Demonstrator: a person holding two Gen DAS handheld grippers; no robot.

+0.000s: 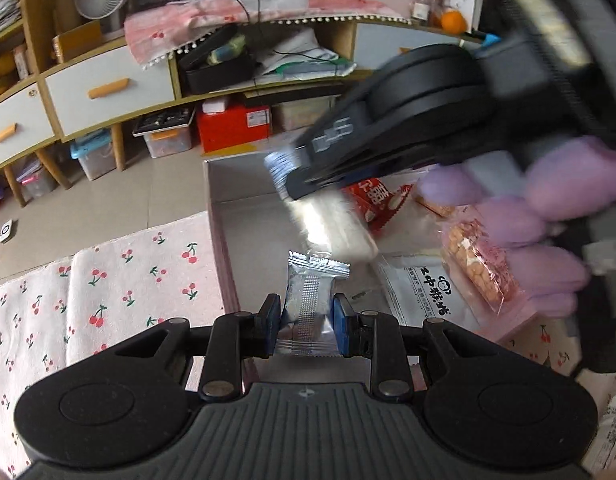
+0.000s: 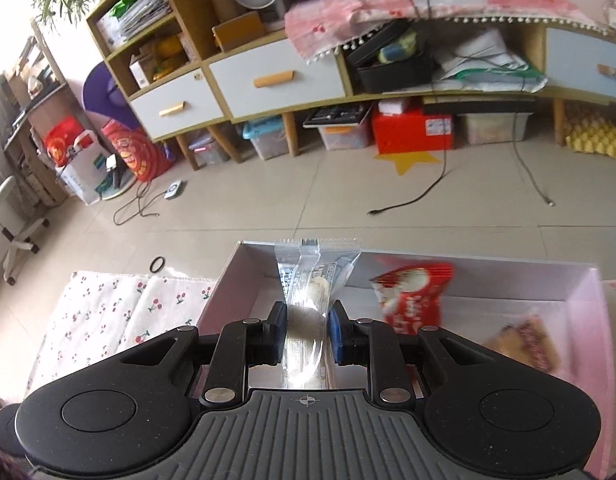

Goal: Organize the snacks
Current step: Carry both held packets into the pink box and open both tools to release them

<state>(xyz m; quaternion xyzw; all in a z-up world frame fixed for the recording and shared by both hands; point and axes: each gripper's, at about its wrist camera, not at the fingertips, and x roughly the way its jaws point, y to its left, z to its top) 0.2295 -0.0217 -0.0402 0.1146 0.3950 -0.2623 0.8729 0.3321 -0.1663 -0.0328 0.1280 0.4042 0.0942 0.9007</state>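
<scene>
Both claws are clamped on packets: the left gripper (image 1: 306,326) holds a silver sachet (image 1: 310,296) over the box's (image 1: 217,216) near-left floor, while the right gripper (image 2: 306,332) holds a clear wafer pack (image 2: 308,300), long axis pointing away, farther in.

- The right gripper (image 2: 306,330) has its jaws closed on a clear snack packet (image 2: 310,280).
- The packet stands above the pink box (image 2: 584,308).
- A red snack packet (image 2: 414,296) lies inside the box.

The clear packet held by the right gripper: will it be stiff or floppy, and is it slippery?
The clear packet probably flops: it is thin film with crimped ends. Its glossy wrap looks slippery, so the right gripper, shut on its middle, may let it slide. The pale snack inside seems light, perhaps brittle.
</scene>
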